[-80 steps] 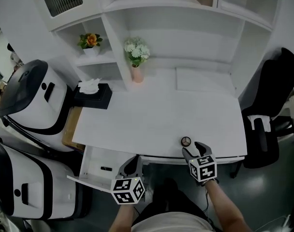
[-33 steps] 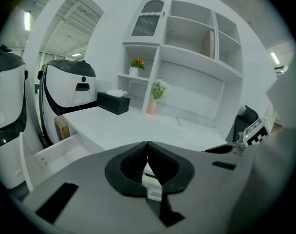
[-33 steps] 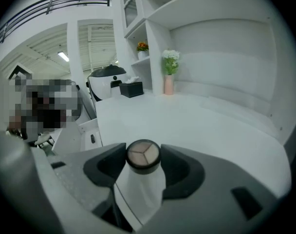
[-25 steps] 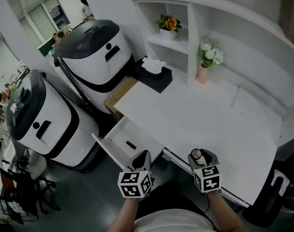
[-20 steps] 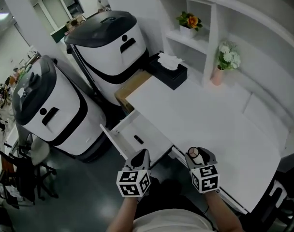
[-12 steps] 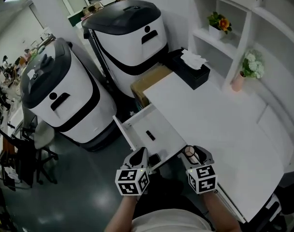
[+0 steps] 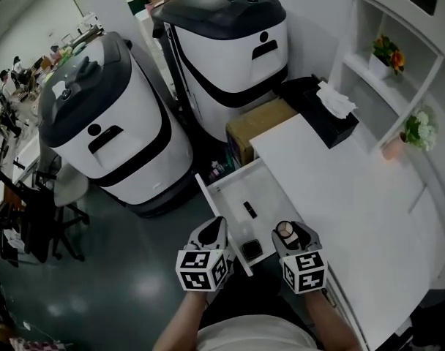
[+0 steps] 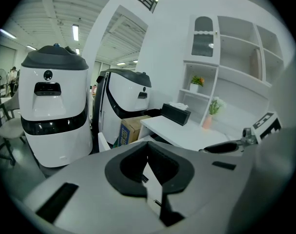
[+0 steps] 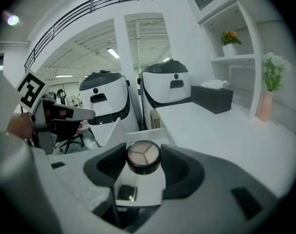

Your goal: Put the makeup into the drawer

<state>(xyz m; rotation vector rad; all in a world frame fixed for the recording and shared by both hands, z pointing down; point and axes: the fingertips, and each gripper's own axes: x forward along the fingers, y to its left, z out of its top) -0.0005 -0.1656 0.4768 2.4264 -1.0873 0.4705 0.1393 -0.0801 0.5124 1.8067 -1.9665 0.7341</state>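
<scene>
A round black makeup compact (image 9: 143, 156) with a beige pan sits clamped in my right gripper (image 9: 144, 161). In the head view the compact (image 7: 285, 230) and right gripper (image 7: 293, 232) hover over the near right corner of the open white drawer (image 7: 226, 192). On the drawer's floor lie a small square dark compact (image 7: 251, 249), which the right gripper view shows below the jaws (image 9: 126, 192), and a small black item (image 7: 249, 210). My left gripper (image 7: 211, 229) is at the drawer's front edge, jaws together and empty (image 8: 148, 152).
The white desk (image 7: 347, 189) runs to the right of the drawer, with a black tissue box (image 7: 328, 112), a pink vase of flowers (image 7: 416, 134) and shelves behind. A cardboard box (image 7: 263, 123) and two large white-and-black machines (image 7: 105, 130) (image 7: 230, 35) stand beyond the drawer.
The right gripper closed on the round compact that lay on the desk and carried it left over the open drawer. The head view swung left; the left gripper stayed by the drawer front.
</scene>
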